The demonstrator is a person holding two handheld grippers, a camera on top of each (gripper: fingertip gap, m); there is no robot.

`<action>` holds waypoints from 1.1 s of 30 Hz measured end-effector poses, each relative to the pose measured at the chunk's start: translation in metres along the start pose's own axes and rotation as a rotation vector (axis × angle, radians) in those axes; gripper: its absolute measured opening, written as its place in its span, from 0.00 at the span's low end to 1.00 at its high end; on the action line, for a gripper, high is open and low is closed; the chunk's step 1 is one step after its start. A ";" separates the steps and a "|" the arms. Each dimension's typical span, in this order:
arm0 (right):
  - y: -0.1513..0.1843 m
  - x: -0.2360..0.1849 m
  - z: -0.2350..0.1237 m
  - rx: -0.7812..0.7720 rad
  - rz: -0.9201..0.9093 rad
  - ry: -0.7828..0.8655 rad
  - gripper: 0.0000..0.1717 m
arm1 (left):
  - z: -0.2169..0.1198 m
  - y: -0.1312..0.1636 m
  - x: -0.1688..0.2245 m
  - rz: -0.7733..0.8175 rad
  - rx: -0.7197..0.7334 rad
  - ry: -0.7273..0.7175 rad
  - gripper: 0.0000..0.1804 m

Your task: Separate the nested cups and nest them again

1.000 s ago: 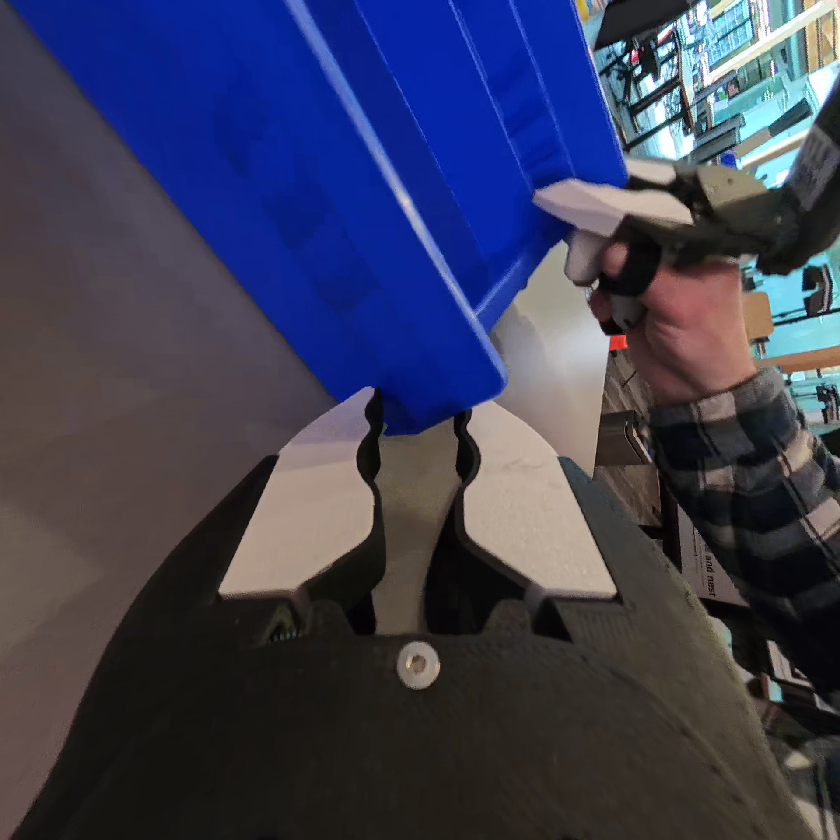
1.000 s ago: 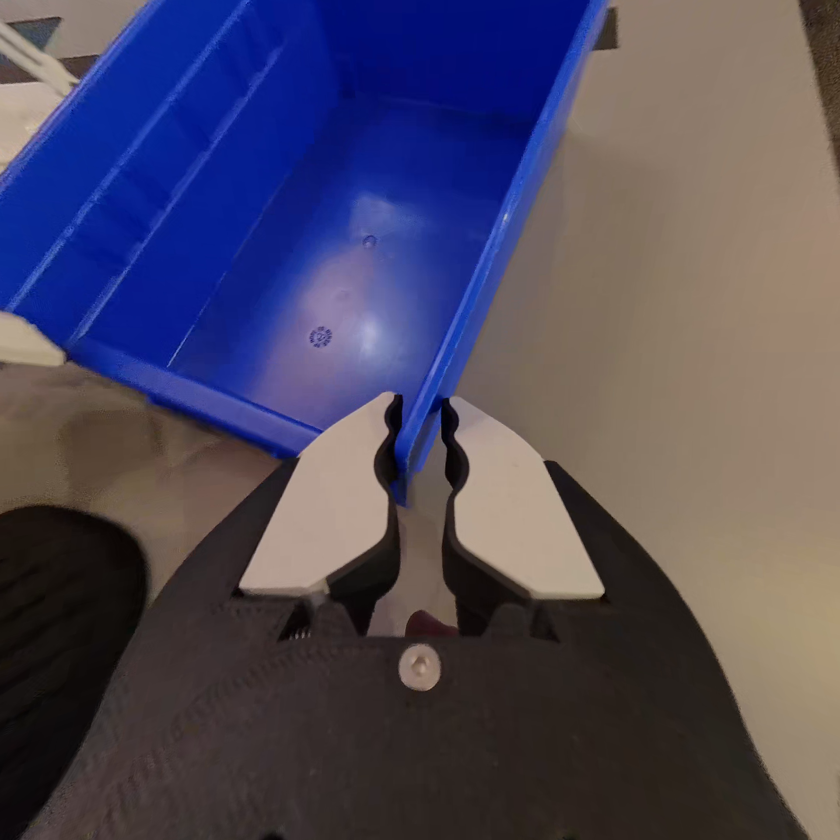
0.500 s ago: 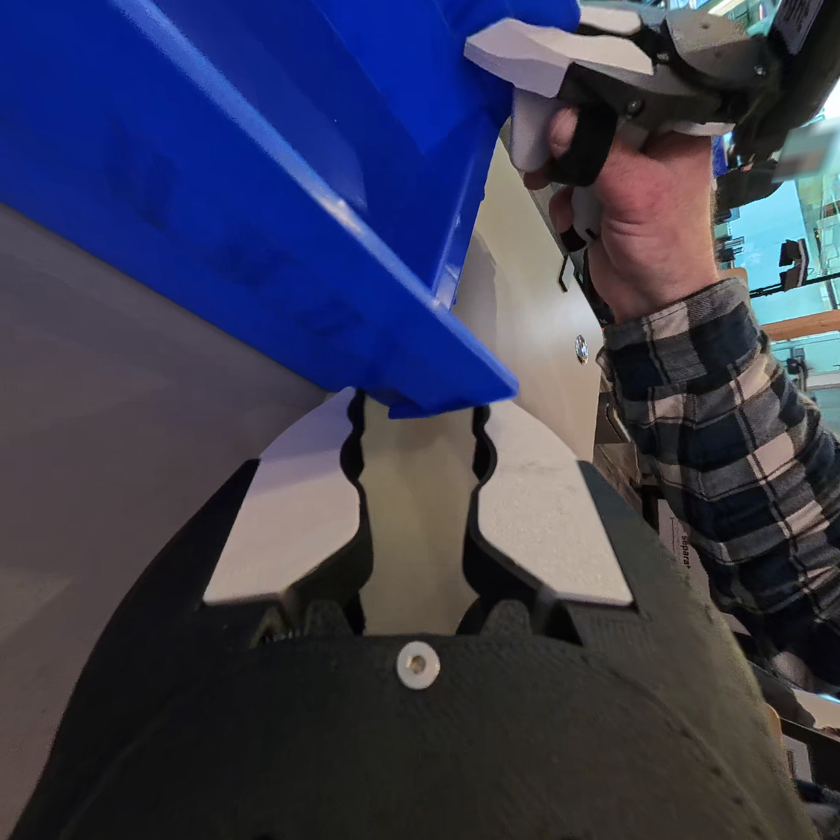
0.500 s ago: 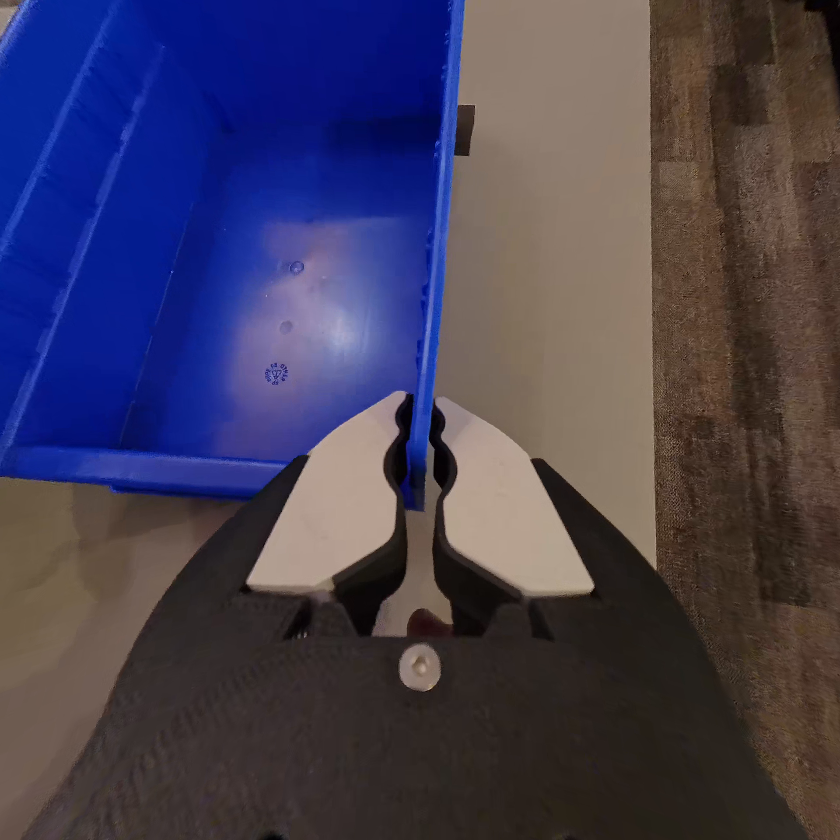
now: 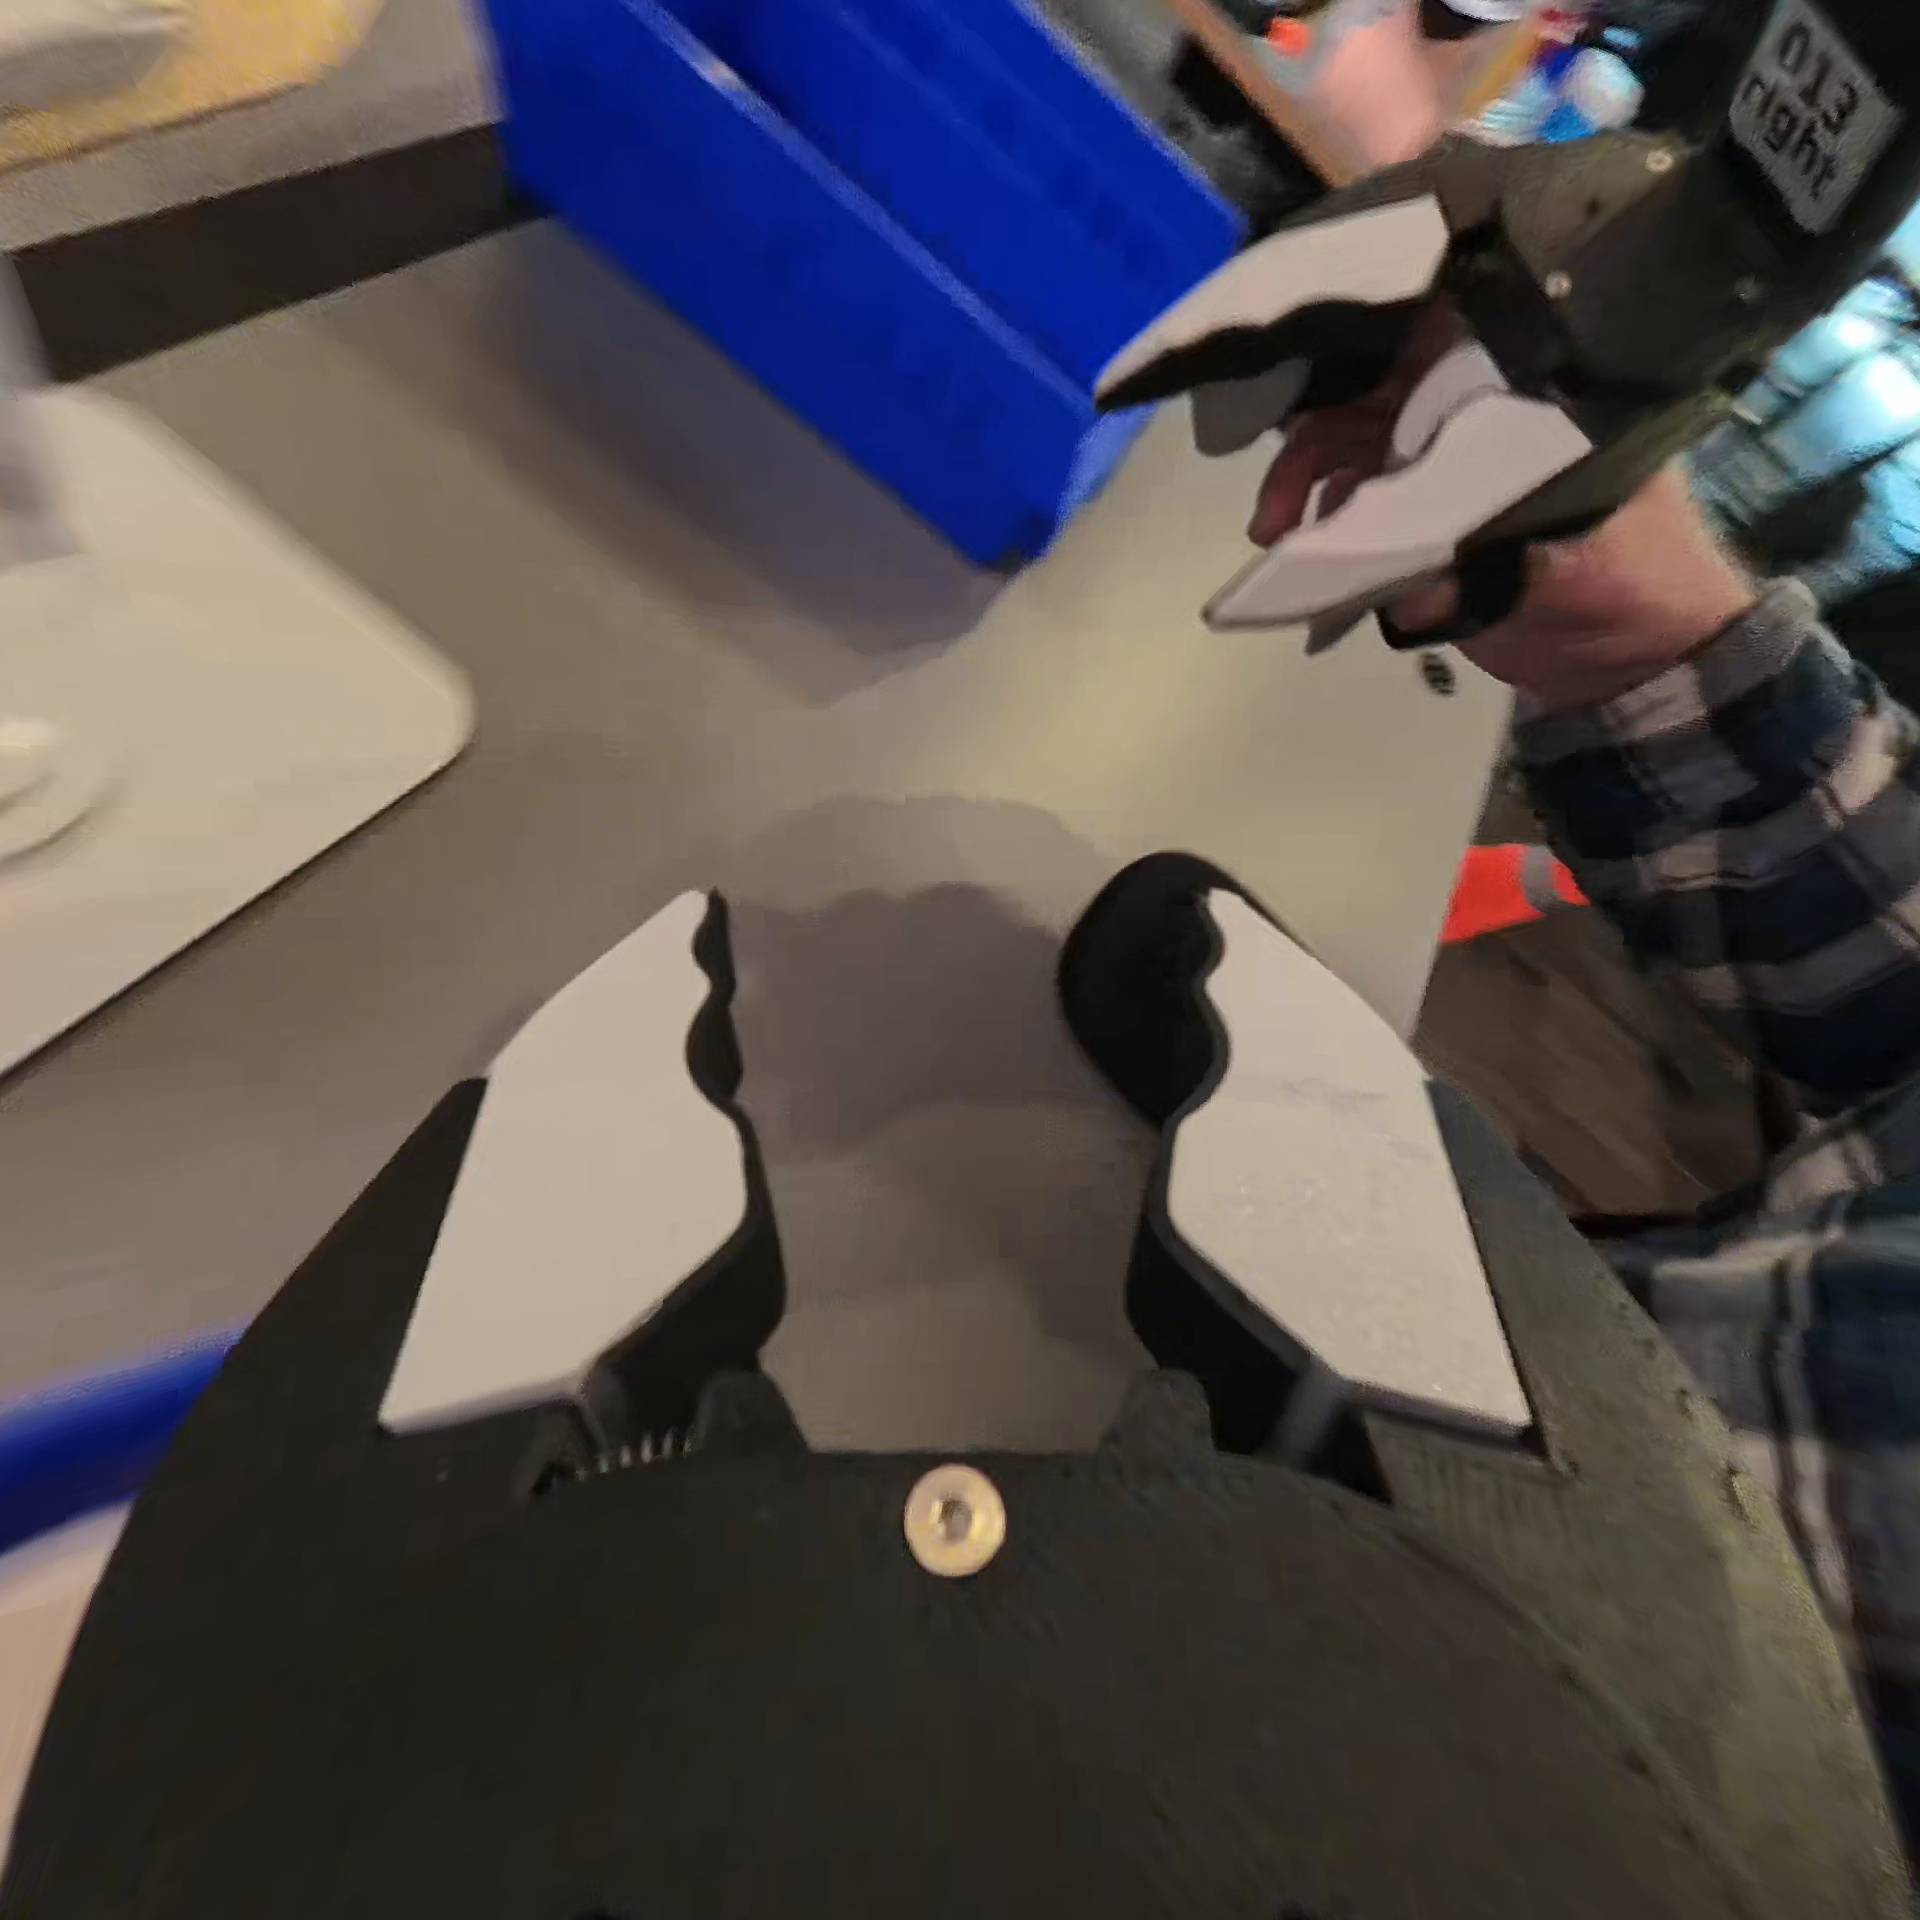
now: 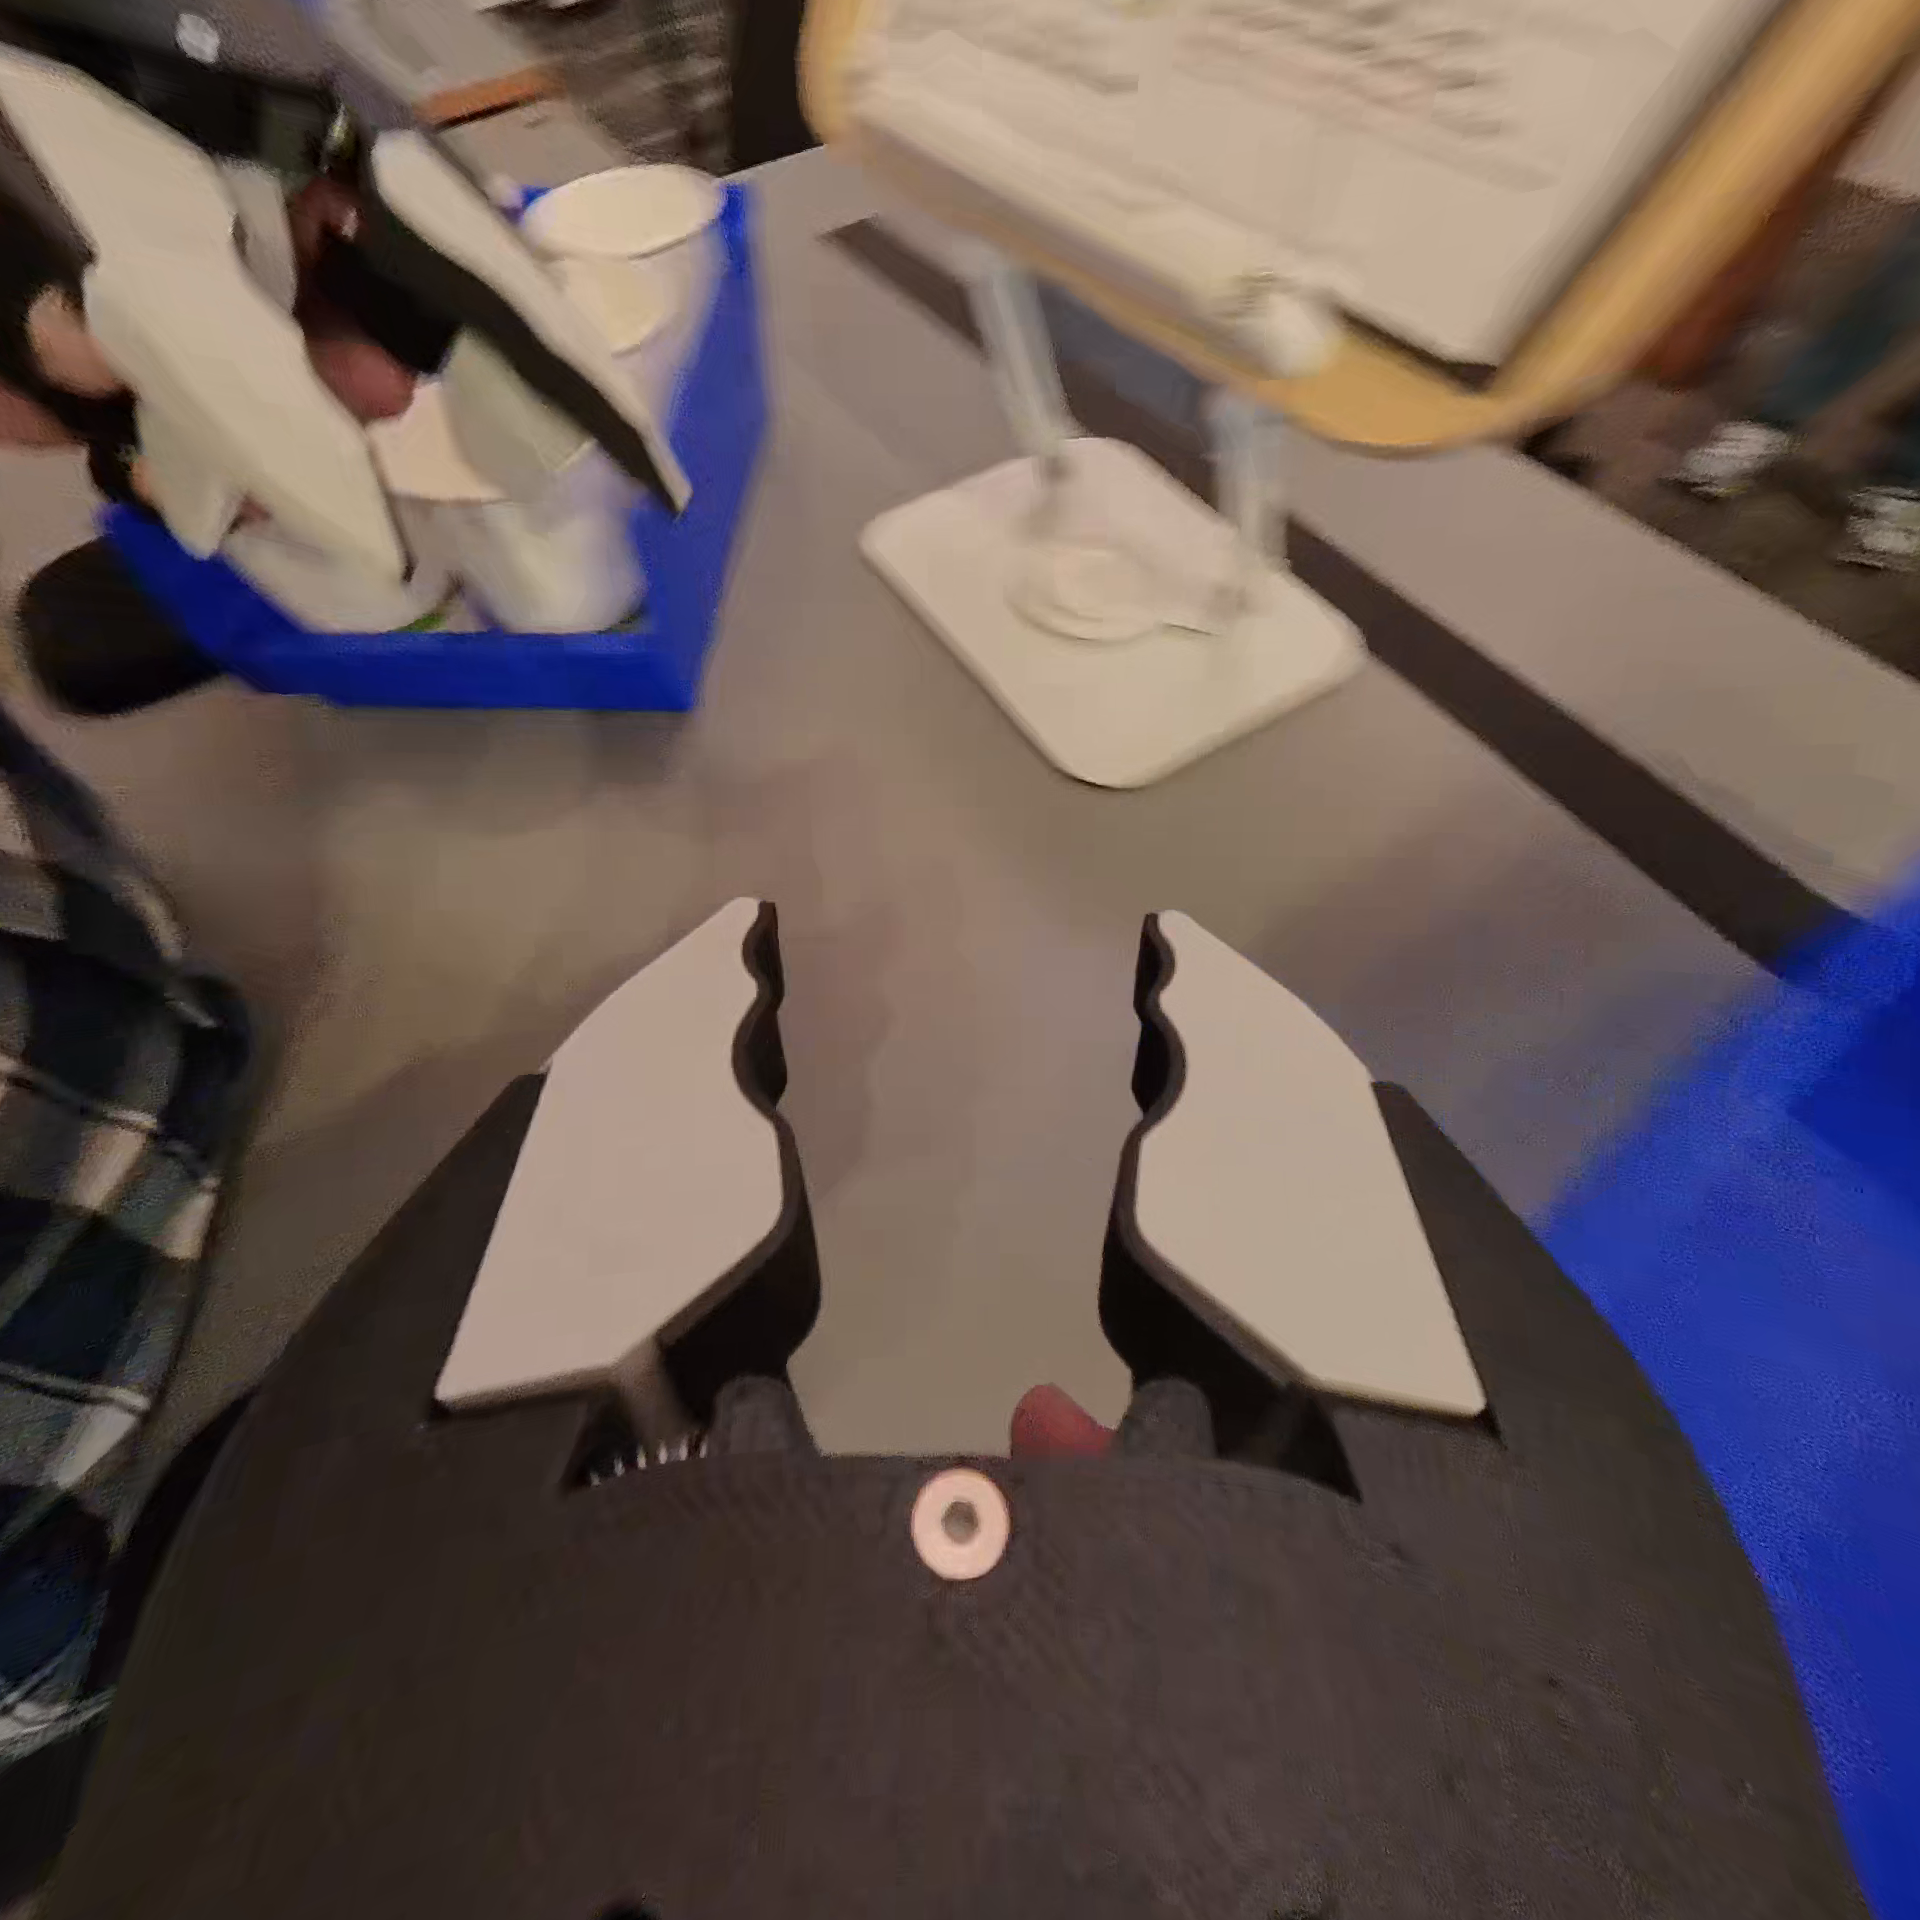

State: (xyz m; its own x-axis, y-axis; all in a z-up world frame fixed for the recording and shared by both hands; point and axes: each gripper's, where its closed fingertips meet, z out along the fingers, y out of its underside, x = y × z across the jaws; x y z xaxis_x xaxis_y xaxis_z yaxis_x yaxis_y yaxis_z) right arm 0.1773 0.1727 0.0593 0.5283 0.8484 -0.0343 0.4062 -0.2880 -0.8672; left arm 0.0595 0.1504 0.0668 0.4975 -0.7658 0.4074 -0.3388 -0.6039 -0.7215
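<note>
Task looks barely begun: white paper cups [image 6: 613, 270] sit in a small blue plastic tray [image 6: 468, 655], ahead-left of the right gripper [image 6: 956, 925]. Left gripper [image 5: 961, 904] & right both gape wide, holding 0; cups untouched; separating & re-nesting all remain.

At the upper left of the right wrist view, the left tool [image 6: 520, 499] hides part of the blurred white cups [image 6: 623, 249]; the blue bin [image 6: 1766, 1247] at right is cut off.
</note>
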 end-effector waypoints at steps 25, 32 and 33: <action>0.005 -0.138 0.231 -0.253 -0.413 -0.631 0.43 | -0.139 0.235 -0.078 -0.407 0.063 -0.536 0.68; 0.003 -0.132 0.240 -0.253 -0.429 -0.572 0.37 | -0.127 0.229 -0.092 -0.371 0.032 -0.522 0.60; 0.003 -0.130 0.241 -0.253 -0.430 -0.561 0.36 | -0.128 0.227 -0.095 -0.375 0.034 -0.520 0.59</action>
State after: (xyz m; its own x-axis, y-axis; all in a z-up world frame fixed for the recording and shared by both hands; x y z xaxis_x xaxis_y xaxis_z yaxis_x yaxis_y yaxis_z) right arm -0.0699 0.1684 -0.0583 -0.1477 0.9887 -0.0249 0.6858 0.0843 -0.7229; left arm -0.1672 0.0574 -0.0639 0.9026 -0.2918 0.3166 -0.0453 -0.7957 -0.6040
